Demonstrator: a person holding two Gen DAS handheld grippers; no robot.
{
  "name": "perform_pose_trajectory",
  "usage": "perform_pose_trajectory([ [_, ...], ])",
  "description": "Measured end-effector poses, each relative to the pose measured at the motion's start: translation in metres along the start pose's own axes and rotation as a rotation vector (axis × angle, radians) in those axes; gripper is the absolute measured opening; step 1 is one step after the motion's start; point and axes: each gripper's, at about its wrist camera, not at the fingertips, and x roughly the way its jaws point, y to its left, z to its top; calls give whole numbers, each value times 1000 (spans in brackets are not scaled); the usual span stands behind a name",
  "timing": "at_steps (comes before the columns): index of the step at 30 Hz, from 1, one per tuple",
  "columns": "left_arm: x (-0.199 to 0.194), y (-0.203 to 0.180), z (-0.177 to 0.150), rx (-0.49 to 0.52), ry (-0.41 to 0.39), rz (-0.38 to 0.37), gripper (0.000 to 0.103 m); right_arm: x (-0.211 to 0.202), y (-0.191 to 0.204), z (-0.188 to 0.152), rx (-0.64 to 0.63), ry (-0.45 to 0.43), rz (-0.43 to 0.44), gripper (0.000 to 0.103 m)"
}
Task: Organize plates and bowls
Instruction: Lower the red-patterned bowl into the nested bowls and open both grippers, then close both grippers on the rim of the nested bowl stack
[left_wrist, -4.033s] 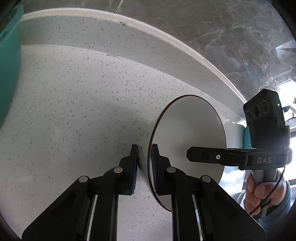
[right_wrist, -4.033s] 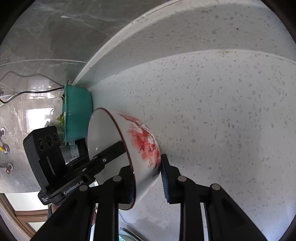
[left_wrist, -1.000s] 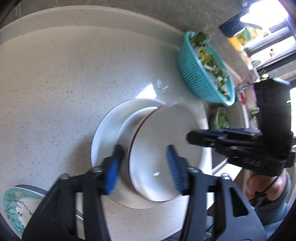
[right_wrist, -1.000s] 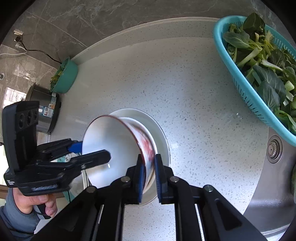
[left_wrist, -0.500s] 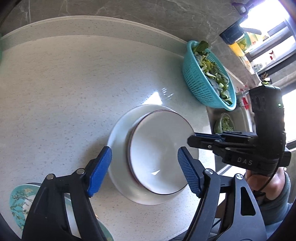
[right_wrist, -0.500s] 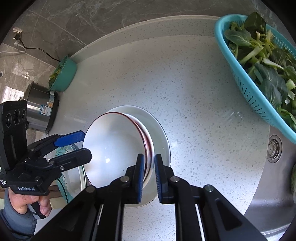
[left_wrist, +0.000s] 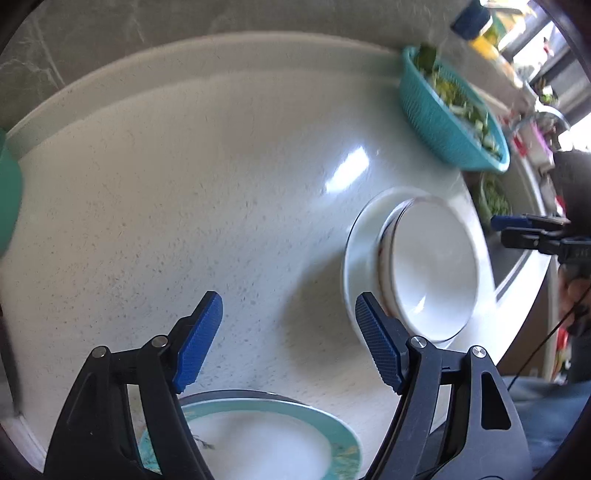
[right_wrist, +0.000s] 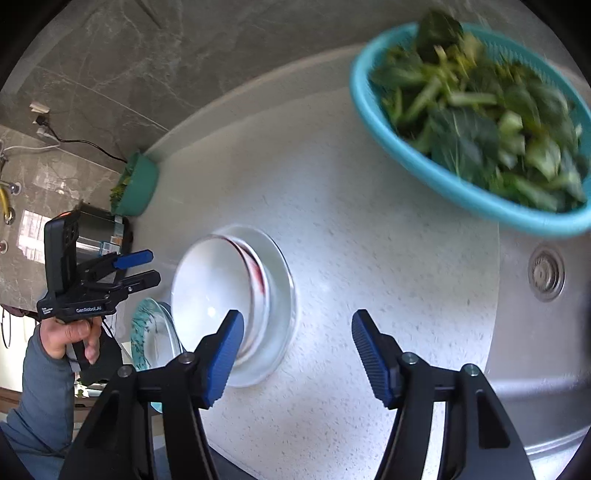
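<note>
At the lower edge of each wrist view, both pairs of tongs are shown wide and empty. The jaws of the right tongs (right_wrist: 297, 345) have just been opening, and nothing is gripped between them; the left tongs (left_wrist: 288, 339) stand apart over bare worktop (left_wrist: 184, 206). A teal-rimmed plate (left_wrist: 332, 435) is seen directly beneath the left tongs, at the bottom of that frame.

Farther out, the red-patterned bowl (right_wrist: 218, 291) is seen resting inside the white plate (right_wrist: 282, 295), right of centre in the left view and left of centre in the right view. The release is judged complete; a clean retreat is best made upward before any sideways travel, so that the bowl's rim is not clipped.

Open worktop is available toward the upper left of the left view. At the upper right of the right view a teal basket of greens (right_wrist: 436, 184) limits room, and the sink (right_wrist: 546, 275) lies at the right edge.
</note>
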Motion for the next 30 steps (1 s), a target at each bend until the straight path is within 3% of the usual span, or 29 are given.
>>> perform_pose_trajectory([
  [3, 15, 0, -2, 31, 27, -36, 73, 15, -6, -7, 33, 31, 3, 65],
  [10, 45, -25, -10, 146, 67, -4, 73, 34, -8, -13, 57, 58, -4, 64],
  [22, 57, 0, -12, 35, 33, -33, 73, 62, -2, -8, 49, 61, -22, 59],
  [30, 67, 3, -13, 40, 39, -17, 72, 75, 10, -5, 3, 35, -68, 54],
])
